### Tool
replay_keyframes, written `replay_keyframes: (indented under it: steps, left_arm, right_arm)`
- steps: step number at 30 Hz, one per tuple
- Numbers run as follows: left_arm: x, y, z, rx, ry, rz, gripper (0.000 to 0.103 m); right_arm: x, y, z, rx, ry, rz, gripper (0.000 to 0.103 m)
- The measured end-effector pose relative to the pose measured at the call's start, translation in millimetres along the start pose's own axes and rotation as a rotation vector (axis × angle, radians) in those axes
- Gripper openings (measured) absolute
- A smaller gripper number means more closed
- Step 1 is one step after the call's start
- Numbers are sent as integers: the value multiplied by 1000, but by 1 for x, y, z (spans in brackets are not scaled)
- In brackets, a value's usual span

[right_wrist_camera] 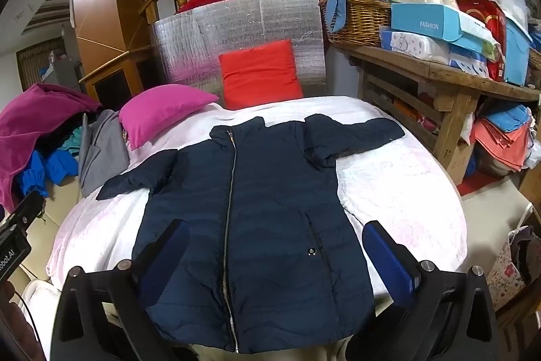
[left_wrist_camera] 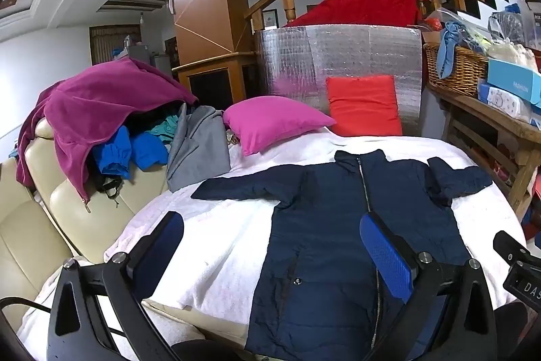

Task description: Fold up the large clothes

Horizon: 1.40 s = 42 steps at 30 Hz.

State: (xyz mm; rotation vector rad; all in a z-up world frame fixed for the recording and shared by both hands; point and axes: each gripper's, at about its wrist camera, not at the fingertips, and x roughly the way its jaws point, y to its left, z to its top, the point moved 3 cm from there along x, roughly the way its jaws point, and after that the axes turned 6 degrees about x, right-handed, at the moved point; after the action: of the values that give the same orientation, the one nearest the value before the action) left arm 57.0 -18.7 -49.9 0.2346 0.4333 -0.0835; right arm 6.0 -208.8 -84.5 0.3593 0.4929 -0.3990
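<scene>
Below both grippers' spread fingers, the navy jacket lies flat.

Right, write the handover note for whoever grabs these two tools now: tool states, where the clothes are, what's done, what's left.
Left tool: open, empty, hovering over the near left part of the jacket.
Right tool: open, empty, hovering over the near hem.
Navy puffer jacket: lies flat on the white blanket, zipped, front up, collar away from you, both sleeves spread out sideways.
Waiting pile: more clothes on the cream sofa to the left, with a magenta fleece on top.
Done: jacket is laid out. No fold shows yet.
Left: fold the sleeves in, fold the body, then probably the pile.
</scene>
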Motion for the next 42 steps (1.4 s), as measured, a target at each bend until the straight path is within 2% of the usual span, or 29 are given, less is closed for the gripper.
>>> replay_keyframes:
  steps: [16,21,30,34,42]
  left_arm:
    - [0,-2,-1,3,6,-7,103]
    - [1,-2,-3,3,11,-7,103]
    - [5,-4,-6,2,23,-9,103]
    - [7,-4,-5,2,27,-9,103]
    - [9,-5,-6,1,32,-8,103]
  right_arm:
    - [2,-5,-2,0,-25,-2,103]
    - [-2,-3,5,-7,-76,8,103]
    - [4,-5,0,4,24,-1,103]
    - [5,-4,0,0,27,-4,103]
    - [7,-3,0,-5,-20,4,103]
